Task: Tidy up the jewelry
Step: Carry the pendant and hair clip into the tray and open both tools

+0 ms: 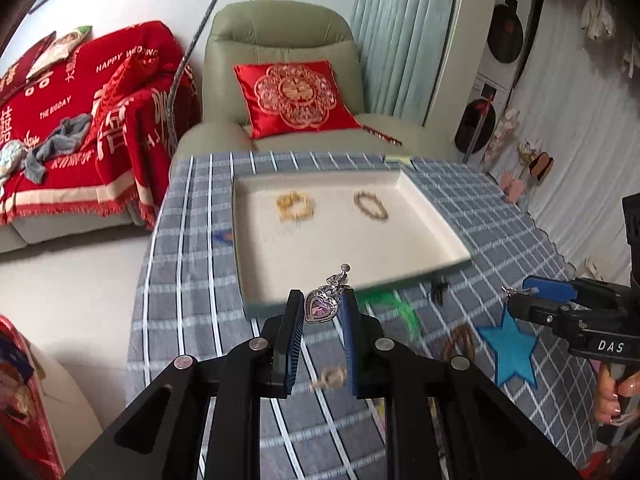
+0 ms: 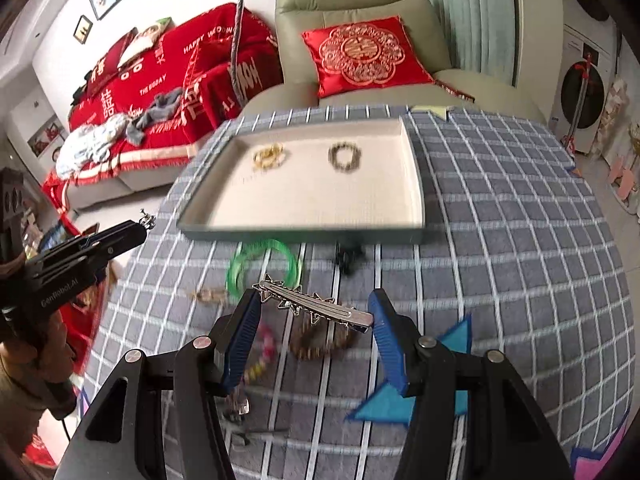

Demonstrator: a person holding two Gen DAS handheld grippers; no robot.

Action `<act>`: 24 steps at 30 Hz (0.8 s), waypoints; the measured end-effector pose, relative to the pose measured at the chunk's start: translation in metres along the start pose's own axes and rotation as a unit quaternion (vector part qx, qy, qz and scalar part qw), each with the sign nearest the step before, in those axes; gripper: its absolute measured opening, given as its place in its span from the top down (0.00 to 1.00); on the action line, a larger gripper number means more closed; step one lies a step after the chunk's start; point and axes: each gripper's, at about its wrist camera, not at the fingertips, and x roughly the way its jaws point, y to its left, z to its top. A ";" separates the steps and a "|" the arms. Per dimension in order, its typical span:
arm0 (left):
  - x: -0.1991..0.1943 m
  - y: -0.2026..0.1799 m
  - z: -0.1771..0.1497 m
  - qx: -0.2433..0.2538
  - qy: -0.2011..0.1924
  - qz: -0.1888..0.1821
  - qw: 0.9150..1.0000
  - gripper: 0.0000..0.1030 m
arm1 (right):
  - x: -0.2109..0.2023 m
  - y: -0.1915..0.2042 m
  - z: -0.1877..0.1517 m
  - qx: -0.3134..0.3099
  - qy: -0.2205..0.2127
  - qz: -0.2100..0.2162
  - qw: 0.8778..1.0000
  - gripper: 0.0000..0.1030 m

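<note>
Here the left gripper point(image 1: 320, 312) is clamped on a silver pendant with a pink heart-shaped stone point(image 1: 320, 307): the heart sits squarely between the two finger pads near their tips, and its silver clasp sticks out past them toward the tray. The right gripper point(image 2: 314, 312) holds a long silver metal hair clip edged with small star shapes point(image 2: 312, 303), which spans the gap crosswise, one end against the left pad and the other against the right, so the fingers stand fairly wide yet gripped on it. Both held pieces hang above the table covered in a grey and white checked cloth point(image 2: 500, 240), clear of its surface. Toward the far edge of the table lies a shallow cream rectangular tray point(image 2: 412, 168), and inside it, near its far side, rest a yellow beaded bracelet point(image 2: 270, 156) on the left and a dull bronze beaded bracelet point(image 2: 344, 157) on the right, well apart. On the cloth just before the tray's near edge lie a translucent green bangle point(image 2: 260, 264) and a small black ornament point(image 2: 348, 260); nearer still, below the clip, lies a brown wooden bead bracelet point(image 2: 324, 344), blurred.
</note>
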 end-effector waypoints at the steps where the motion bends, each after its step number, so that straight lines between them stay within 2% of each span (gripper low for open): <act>1: 0.001 0.001 0.007 0.001 -0.004 0.001 1.000 0.68 | 0.001 0.000 0.009 0.001 -0.003 0.000 1.000 0.42; 10: 0.026 0.009 0.059 -0.002 -0.023 0.021 1.000 0.68 | 0.019 0.007 0.077 -0.004 -0.019 0.000 1.000 0.42; 16: 0.059 0.017 0.094 -0.015 -0.019 0.034 0.999 0.68 | 0.048 0.004 0.116 -0.006 -0.017 -0.012 1.000 0.42; 24: 0.121 0.019 0.108 -0.014 0.004 0.062 0.998 0.68 | 0.107 -0.020 0.145 0.022 -0.004 -0.025 0.999 0.42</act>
